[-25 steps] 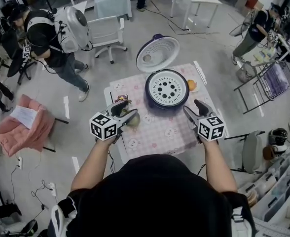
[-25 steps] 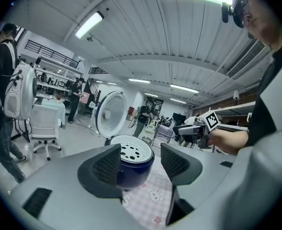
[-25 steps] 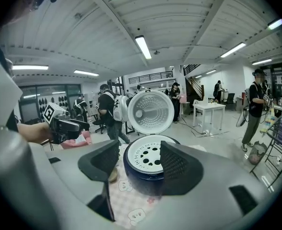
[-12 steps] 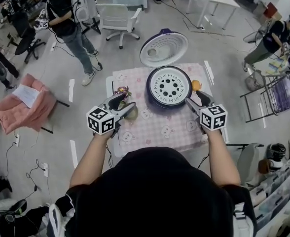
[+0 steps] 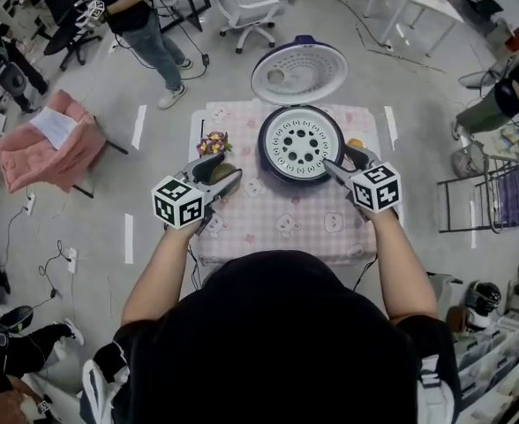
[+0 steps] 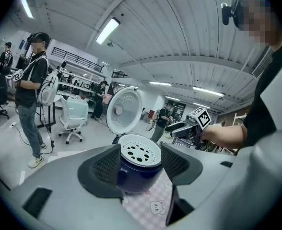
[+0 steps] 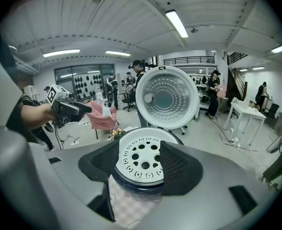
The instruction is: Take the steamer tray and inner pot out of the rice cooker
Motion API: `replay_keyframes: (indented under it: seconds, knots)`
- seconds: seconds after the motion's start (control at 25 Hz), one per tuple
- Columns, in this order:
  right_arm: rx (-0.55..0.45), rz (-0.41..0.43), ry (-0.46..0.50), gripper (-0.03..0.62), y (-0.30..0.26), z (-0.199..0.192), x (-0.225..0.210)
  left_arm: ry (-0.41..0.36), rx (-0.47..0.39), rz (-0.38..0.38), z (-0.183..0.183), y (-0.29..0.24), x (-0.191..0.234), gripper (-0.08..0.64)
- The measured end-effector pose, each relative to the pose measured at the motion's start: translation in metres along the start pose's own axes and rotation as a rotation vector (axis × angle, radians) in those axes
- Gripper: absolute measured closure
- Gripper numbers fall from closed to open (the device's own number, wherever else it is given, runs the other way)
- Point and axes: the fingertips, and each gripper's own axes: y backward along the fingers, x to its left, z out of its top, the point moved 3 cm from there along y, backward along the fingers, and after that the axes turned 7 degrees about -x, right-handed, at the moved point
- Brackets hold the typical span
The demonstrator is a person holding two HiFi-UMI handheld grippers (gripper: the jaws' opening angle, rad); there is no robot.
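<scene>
The dark blue rice cooker (image 5: pixel 301 171) stands on the pink checked table (image 5: pixel 277 228) with its lid (image 5: pixel 297 71) swung up. The white perforated steamer tray (image 5: pixel 300 141) lies in its top; the inner pot is hidden beneath it. My left gripper (image 5: pixel 222 173) is open, a little left of the cooker and apart from it. My right gripper (image 5: pixel 341 157) is open at the cooker's right rim. In the left gripper view the cooker (image 6: pixel 136 174) and tray (image 6: pixel 140 150) show between the open jaws. In the right gripper view the tray (image 7: pixel 143 159) fills the gap, with the lid (image 7: pixel 167 98) behind.
A small flower pot (image 5: pixel 214 142) sits at the table's left and an orange (image 5: pixel 356 145) right of the cooker. A pink-draped chair (image 5: pixel 52 148) stands on the floor to the left, a metal rack (image 5: pixel 493 197) to the right. People and an office chair (image 5: pixel 246 7) are further back.
Both grippers have moved forward towards the cooker; the right one now reaches its right rim. The head camera has shifted, so the table sits closer below. Nothing has been gripped.
</scene>
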Motion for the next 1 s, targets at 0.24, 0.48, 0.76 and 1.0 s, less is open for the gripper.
replay_keyframes:
  seconds: [0.24, 0.48, 0.76, 1.0]
  knots:
    - [0.107, 0.15, 0.107, 0.314, -0.032, -0.011, 0.008, 0.026, -0.01, 0.055, -0.01, 0.002, -0.002, 0.295]
    - [0.218, 0.286, 0.145, 0.314, -0.065, -0.026, 0.026, 0.055, -0.001, 0.104, -0.026, 0.017, -0.001, 0.295]
    - [0.33, 0.404, 0.168, 0.333, -0.096, -0.047, 0.05, 0.096, 0.006, 0.173, -0.041, 0.045, 0.008, 0.295]
    - [0.455, 0.475, 0.204, 0.348, -0.107, -0.069, 0.067, 0.121, 0.006, 0.219, -0.05, 0.066, 0.013, 0.295]
